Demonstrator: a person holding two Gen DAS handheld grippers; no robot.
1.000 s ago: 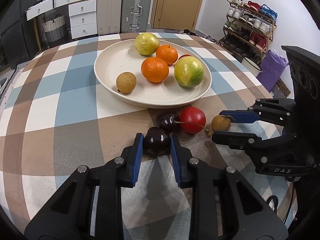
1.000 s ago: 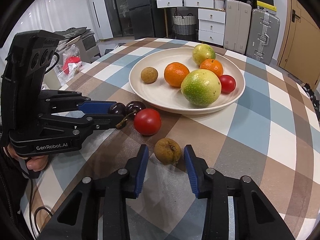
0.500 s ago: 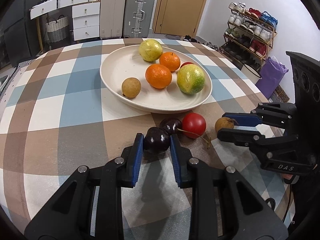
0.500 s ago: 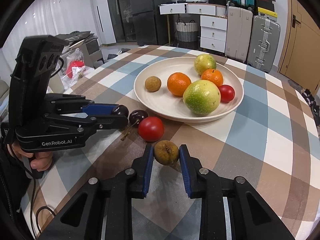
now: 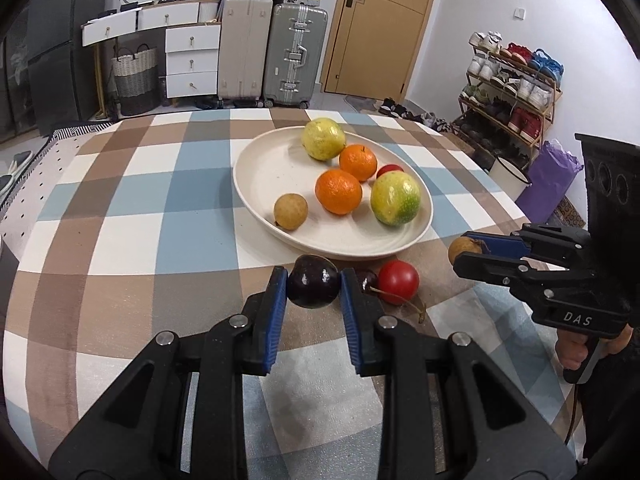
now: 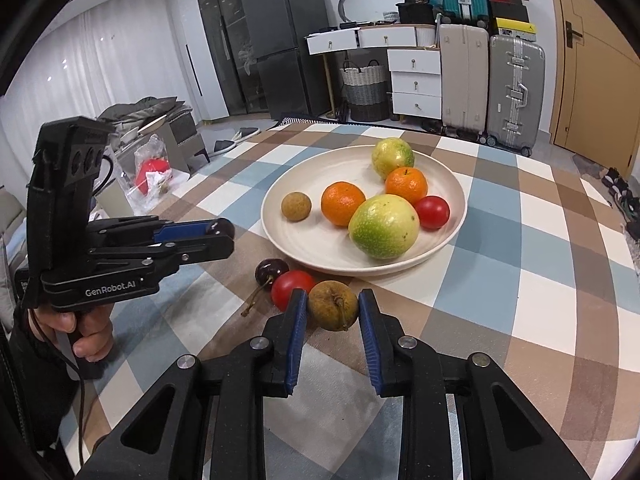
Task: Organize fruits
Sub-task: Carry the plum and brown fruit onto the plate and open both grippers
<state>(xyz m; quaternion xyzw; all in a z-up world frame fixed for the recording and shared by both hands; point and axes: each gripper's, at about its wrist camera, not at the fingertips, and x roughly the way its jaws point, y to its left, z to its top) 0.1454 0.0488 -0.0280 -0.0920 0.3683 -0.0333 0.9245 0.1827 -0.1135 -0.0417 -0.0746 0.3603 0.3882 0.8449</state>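
Observation:
My left gripper (image 5: 314,286) is shut on a dark cherry (image 5: 313,287) and holds it above the table, near the front rim of the cream plate (image 5: 256,196). My right gripper (image 6: 333,307) is shut on a brown longan (image 6: 333,306), also lifted; it shows in the left wrist view (image 5: 460,249). The plate (image 6: 280,236) holds two oranges (image 5: 338,191), two green-yellow fruits (image 5: 395,198), a longan (image 5: 290,211) and a red tomato (image 6: 432,212). A second cherry (image 6: 271,271) and a red tomato (image 6: 291,289) lie on the cloth by the plate.
The table has a checked cloth (image 5: 132,216). Suitcases (image 5: 296,52), white drawers (image 5: 192,60) and a shoe rack (image 5: 508,88) stand on the floor beyond the table. A hand holds each gripper's handle.
Both grippers have risen from the cloth with their fruit and moved toward the plate. The right gripper closed on the longan. The other cherry and tomato stayed on the cloth.

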